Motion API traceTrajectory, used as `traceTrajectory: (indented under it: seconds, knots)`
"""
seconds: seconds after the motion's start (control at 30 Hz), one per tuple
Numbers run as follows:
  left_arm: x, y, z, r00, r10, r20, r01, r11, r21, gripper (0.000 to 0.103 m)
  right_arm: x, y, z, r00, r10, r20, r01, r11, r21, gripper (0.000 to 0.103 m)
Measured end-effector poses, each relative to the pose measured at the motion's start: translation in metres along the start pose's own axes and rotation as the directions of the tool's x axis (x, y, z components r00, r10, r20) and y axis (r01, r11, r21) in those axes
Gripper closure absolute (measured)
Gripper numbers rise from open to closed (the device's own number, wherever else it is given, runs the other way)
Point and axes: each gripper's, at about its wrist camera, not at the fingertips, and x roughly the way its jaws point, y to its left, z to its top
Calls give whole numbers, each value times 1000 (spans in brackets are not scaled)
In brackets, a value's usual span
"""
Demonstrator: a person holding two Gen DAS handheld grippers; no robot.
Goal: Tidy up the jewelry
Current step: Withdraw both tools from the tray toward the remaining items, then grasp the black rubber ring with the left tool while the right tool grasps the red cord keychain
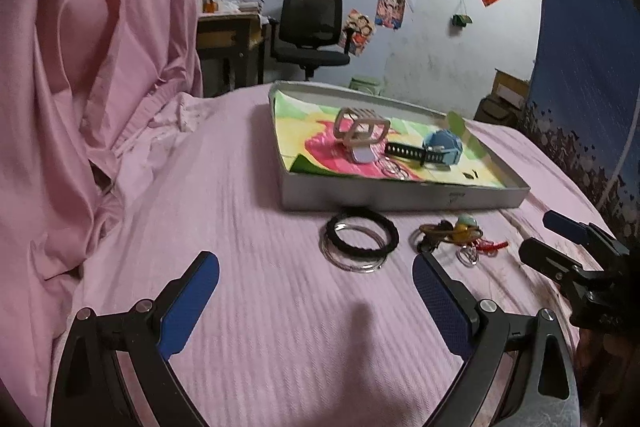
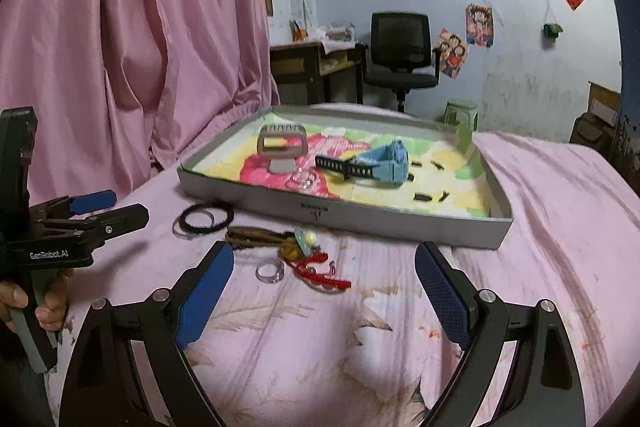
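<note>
A shallow grey box [image 1: 400,197] [image 2: 340,215] with a colourful lining lies on the pink bedsheet. It holds a beige hair clip [image 1: 360,131] [image 2: 282,143], a blue watch [image 1: 442,147] [image 2: 384,161] on a black strap, and small clear rings. In front of it lie a black bangle [image 1: 360,237] [image 2: 206,215] over clear bangles, and a heap with a brown bracelet [image 2: 256,237], a red cord [image 2: 320,277] and a clear ring [image 2: 270,271]. My left gripper [image 1: 315,261] [image 2: 100,211] is open just short of the bangles. My right gripper [image 2: 324,251] [image 1: 560,239] is open around the heap's near side, touching nothing.
A pink curtain [image 1: 100,47] hangs along the left of the bed. Beyond the bed stand a desk [image 2: 312,67], a black office chair [image 2: 400,51] and a green stool [image 2: 460,111]. A blue cloth [image 1: 580,67] hangs at the right. A hand [image 2: 24,307] holds the left gripper's handle.
</note>
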Motion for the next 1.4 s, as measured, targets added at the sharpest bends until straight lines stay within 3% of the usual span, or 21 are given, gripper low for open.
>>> traceTrajectory:
  seconds: [0.17,0.43,0.67,0.87,1.0,1.07,1.4]
  knots:
    - [9,-2,1,998,-26,-49,26,1000,12,5,11,-4,-3,998,-5,-59,7,1000,24,15]
    - [22,-13,8,996,-38,-84,44,996,71,6,31,-4,-5,989,4,-149,2,999,37,41]
    - [35,-20,22,993,-56,-100,66,992,103,11,41,-11,-6,982,10,-191,5,997,80,53]
    - [49,-13,30,983,-117,-143,125,991,47,32,49,-13,-5,977,24,-210,-5,996,91,60]
    - [59,0,31,971,-169,-169,163,985,-50,51,54,-9,-5,973,37,-227,-20,997,79,60]
    - [62,6,32,967,-188,-173,174,981,-91,56,56,-8,-5,971,43,-233,-27,997,74,66]
    - [76,10,35,957,-194,-214,168,976,-136,87,57,-4,-6,972,44,-233,-31,998,59,77]
